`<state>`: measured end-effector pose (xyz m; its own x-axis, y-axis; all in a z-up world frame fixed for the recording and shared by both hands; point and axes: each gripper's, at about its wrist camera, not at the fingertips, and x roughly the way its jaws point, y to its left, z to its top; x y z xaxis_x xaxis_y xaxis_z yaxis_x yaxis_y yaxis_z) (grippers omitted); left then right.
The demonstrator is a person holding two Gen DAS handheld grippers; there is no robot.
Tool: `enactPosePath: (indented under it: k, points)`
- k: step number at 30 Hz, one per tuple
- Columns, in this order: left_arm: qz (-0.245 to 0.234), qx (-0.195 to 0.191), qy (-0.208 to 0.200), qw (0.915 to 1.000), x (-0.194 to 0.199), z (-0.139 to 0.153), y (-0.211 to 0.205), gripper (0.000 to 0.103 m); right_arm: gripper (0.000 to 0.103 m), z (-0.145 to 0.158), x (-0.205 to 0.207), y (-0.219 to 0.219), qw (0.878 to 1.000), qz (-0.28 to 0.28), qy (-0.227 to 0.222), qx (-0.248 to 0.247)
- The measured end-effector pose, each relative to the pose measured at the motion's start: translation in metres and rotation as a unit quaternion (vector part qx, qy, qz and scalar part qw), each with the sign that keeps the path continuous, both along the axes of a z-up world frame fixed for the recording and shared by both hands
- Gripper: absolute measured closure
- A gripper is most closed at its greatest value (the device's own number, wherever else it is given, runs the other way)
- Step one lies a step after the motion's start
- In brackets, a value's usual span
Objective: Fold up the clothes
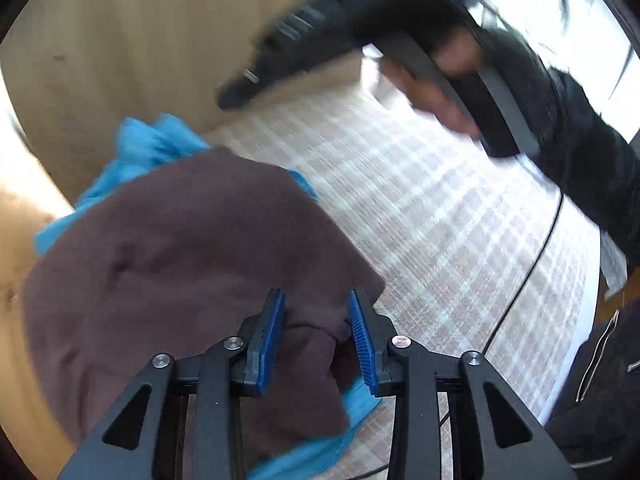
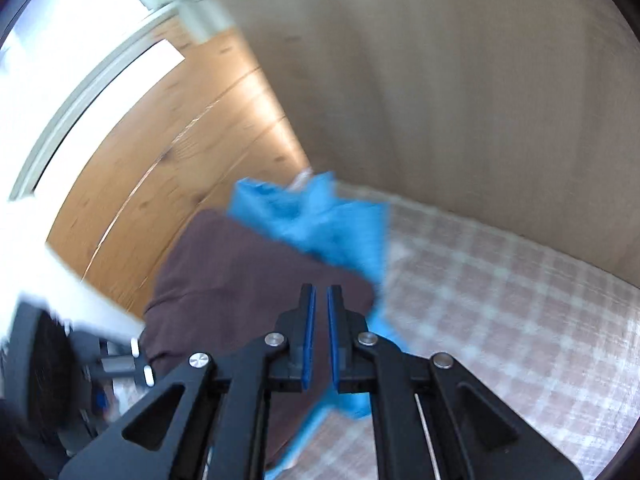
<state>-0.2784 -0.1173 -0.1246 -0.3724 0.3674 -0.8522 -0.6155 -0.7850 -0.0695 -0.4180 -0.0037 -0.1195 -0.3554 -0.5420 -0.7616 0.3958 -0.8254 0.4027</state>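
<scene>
A brown garment (image 1: pixel 172 256) lies bunched over a blue garment (image 1: pixel 148 148) on a checked bed cover (image 1: pixel 440 220). My left gripper (image 1: pixel 316 300) hovers open over the brown garment's near edge, a fold of cloth between its blue pads but not clamped. In the right wrist view the brown garment (image 2: pixel 224 276) and the blue garment (image 2: pixel 320 220) lie ahead. My right gripper (image 2: pixel 321 292) is above them, jaws nearly together with a thin gap and nothing held. The right gripper also shows, blurred, in the left wrist view (image 1: pixel 236 92), in the person's hand.
A beige wall (image 2: pixel 460 80) stands behind the bed. A wooden floor (image 2: pixel 180 140) lies to the left, with a bright window (image 2: pixel 60 40) beyond. A thin black cable (image 1: pixel 532 264) runs across the checked cover. The person's dark sleeve (image 1: pixel 592 168) is at the right.
</scene>
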Motion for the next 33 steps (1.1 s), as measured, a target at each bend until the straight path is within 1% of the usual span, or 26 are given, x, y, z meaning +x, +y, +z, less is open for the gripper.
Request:
enactPosePath:
  k: [2, 4, 6, 7, 8, 9, 11, 13, 14, 15, 17, 18, 19, 20, 22, 24, 25, 27, 29, 30, 31, 32, 33]
  points:
    - [0.05, 0.001, 0.02, 0.9985, 0.005, 0.014, -0.033, 0.071, 0.096, 0.001, 0.014, -0.013, 1.0, 0.014, 0.004, 0.006]
    - [0.096, -0.007, 0.022, 0.9951, 0.015, 0.021, -0.07, 0.072, 0.096, 0.002, 0.028, -0.025, 0.999, 0.028, 0.009, 0.012]
    - [0.134, -0.004, 0.002, 0.991, 0.02, 0.015, -0.099, 0.072, 0.096, 0.002, 0.042, -0.038, 0.999, 0.042, 0.013, 0.019]
    - [0.148, -0.004, -0.015, 0.9889, 0.023, 0.008, -0.11, 0.072, 0.096, 0.003, 0.049, -0.044, 0.998, 0.049, 0.016, 0.022]
    - [0.154, -0.005, -0.029, 0.9877, 0.027, 0.003, -0.118, 0.072, 0.096, 0.003, 0.056, -0.05, 0.998, 0.056, 0.018, 0.025]
    - [0.155, -0.012, -0.025, 0.9876, 0.035, 0.004, -0.123, 0.072, 0.096, 0.004, 0.062, -0.057, 0.997, 0.063, 0.02, 0.028]
    - [0.159, -0.026, -0.005, 0.9869, 0.049, 0.007, -0.13, 0.072, 0.094, 0.005, 0.076, -0.069, 0.996, 0.077, 0.025, 0.034]
    - [0.17, -0.009, 0.005, 0.9854, 0.053, 0.011, -0.138, 0.072, 0.073, 0.008, 0.089, -0.075, 0.995, 0.084, 0.033, 0.038]
    - [0.168, -0.006, 0.002, 0.9857, 0.052, 0.007, -0.141, 0.072, 0.071, 0.004, 0.094, -0.077, 0.995, 0.087, 0.029, 0.049]
    - [0.164, -0.005, -0.003, 0.9864, 0.05, 0.002, -0.142, 0.071, 0.07, -0.006, 0.098, -0.078, 0.994, 0.091, 0.017, 0.065]
    - [0.161, -0.029, -0.025, 0.9862, 0.044, -0.02, -0.142, 0.068, 0.07, -0.027, 0.104, -0.077, 0.991, 0.093, -0.009, 0.096]
    - [0.159, -0.029, -0.032, 0.9863, 0.042, -0.027, -0.143, 0.067, 0.07, -0.032, 0.108, -0.07, 0.991, 0.089, -0.013, 0.094]
    - [0.161, -0.026, -0.029, 0.9862, 0.044, -0.024, -0.145, 0.064, 0.07, -0.036, 0.112, -0.063, 0.992, 0.082, -0.018, 0.09]
    - [0.163, -0.025, -0.023, 0.9861, 0.048, -0.018, -0.147, 0.064, 0.07, -0.031, 0.116, -0.053, 0.995, 0.065, -0.025, 0.076]
    - [0.168, -0.019, -0.004, 0.9855, 0.055, -0.004, -0.15, 0.065, 0.07, -0.016, 0.128, -0.03, 0.998, 0.031, -0.027, 0.043]
    - [0.175, -0.006, 0.026, 0.9843, 0.063, 0.016, -0.154, 0.066, 0.07, 0.004, 0.147, -0.007, 1.0, 0.003, -0.005, 0.005]
    - [0.174, 0.007, 0.036, 0.984, 0.065, 0.024, -0.155, 0.066, 0.07, 0.01, 0.156, 0.003, 1.0, -0.013, 0.002, -0.019]
    - [0.166, 0.015, 0.049, 0.9847, 0.064, 0.031, -0.153, 0.066, 0.07, 0.016, 0.176, 0.02, 0.997, -0.043, 0.003, -0.059]
    - [0.16, 0.003, 0.046, 0.986, 0.057, 0.024, -0.149, 0.065, 0.068, 0.008, 0.196, 0.028, 0.995, -0.071, -0.016, -0.071]
    - [0.161, -0.01, 0.038, 0.9862, 0.051, 0.016, -0.147, 0.065, 0.068, 0.002, 0.205, 0.035, 0.994, -0.082, -0.029, -0.07]
    - [0.167, -0.024, 0.024, 0.9853, 0.047, 0.003, -0.146, 0.065, 0.068, -0.001, 0.215, 0.04, 0.993, -0.094, -0.041, -0.066]
    - [0.174, -0.038, 0.009, 0.9839, 0.043, -0.011, -0.146, 0.062, 0.068, -0.005, 0.227, 0.046, 0.991, -0.106, -0.049, -0.058]
    - [0.184, -0.026, -0.001, 0.9825, 0.043, -0.019, -0.15, 0.061, 0.068, -0.009, 0.239, 0.052, 0.99, -0.119, -0.057, -0.05]
